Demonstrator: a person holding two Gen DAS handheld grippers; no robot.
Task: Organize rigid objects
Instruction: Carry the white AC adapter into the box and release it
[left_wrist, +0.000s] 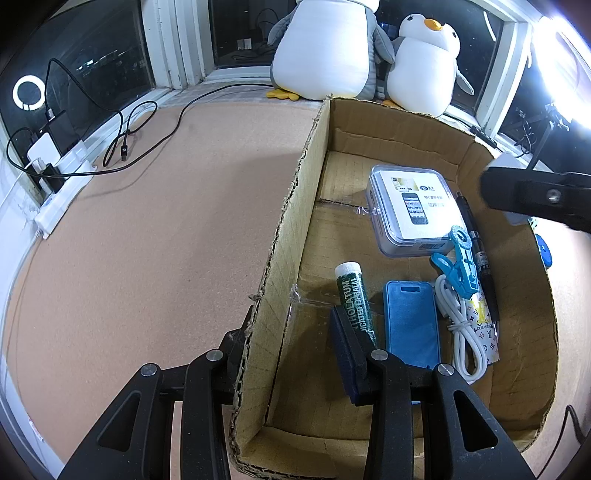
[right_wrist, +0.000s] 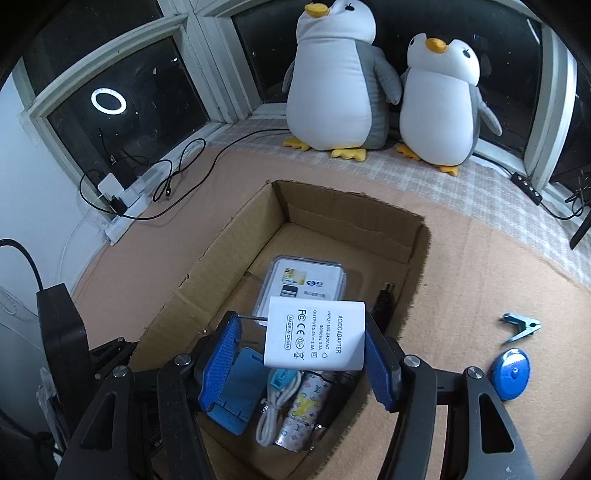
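A cardboard box (left_wrist: 291, 236) (right_wrist: 207, 273) sits on the cork mat. It holds a clear case (left_wrist: 413, 210) (right_wrist: 306, 280), a green lip balm tube (left_wrist: 354, 299), a blue phone case (left_wrist: 410, 321) (right_wrist: 240, 384), a white cable (left_wrist: 458, 325) (right_wrist: 273, 410), a blue clip (left_wrist: 461, 266), a black pen (left_wrist: 476, 251) and a patterned tube (right_wrist: 306, 410). My left gripper (left_wrist: 291, 350) straddles the box's left wall, its fingers close on it. My right gripper (right_wrist: 303, 354) holds a white AC adapter (right_wrist: 317, 338) above the box; it shows in the left wrist view (left_wrist: 535, 199).
Two plush penguins (right_wrist: 340, 77) stand at the window behind the box. A power strip with cables (right_wrist: 125, 199) lies at the left. A metal clip (right_wrist: 521, 328) and a blue round tape measure (right_wrist: 511, 373) lie on the mat right of the box.
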